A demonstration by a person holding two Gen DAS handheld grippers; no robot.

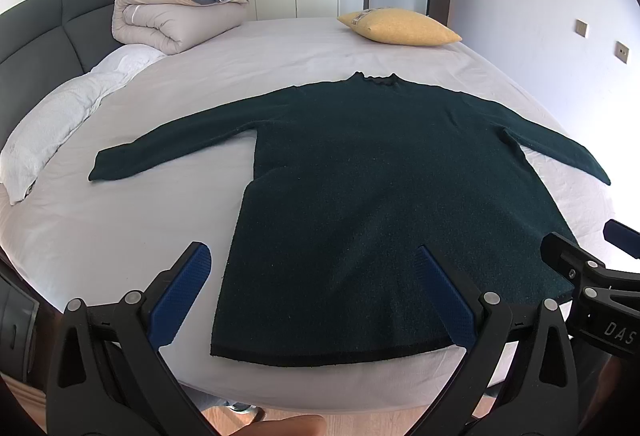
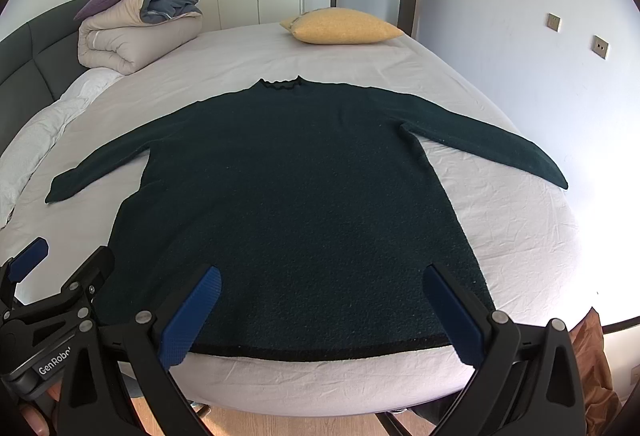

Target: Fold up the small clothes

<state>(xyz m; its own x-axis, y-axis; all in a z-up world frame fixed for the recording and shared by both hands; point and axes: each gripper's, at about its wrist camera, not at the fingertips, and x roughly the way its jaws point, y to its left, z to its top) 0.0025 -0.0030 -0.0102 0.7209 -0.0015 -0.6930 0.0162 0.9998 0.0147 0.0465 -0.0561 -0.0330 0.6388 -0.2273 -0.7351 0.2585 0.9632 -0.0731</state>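
A dark green sweater (image 1: 360,188) (image 2: 296,188) lies flat on the bed, collar far, hem near, both sleeves spread out to the sides. My left gripper (image 1: 312,256) hovers open above the hem's left part, one blue pad over bare sheet, the other over the knit. My right gripper (image 2: 322,278) hovers open above the hem's right part, both pads over the sweater. Nothing is between either pair of pads. Each gripper shows at the edge of the other's view: the right gripper (image 1: 592,248) and the left gripper (image 2: 68,252).
The bed's white sheet (image 1: 168,220) (image 2: 512,220) carries a yellow pillow (image 1: 400,27) (image 2: 344,26) at the far side and a folded duvet (image 1: 168,20) (image 2: 132,36) by the dark headboard (image 1: 36,44). White pillows (image 1: 60,120) lie left. Wardrobes and a door stand behind.
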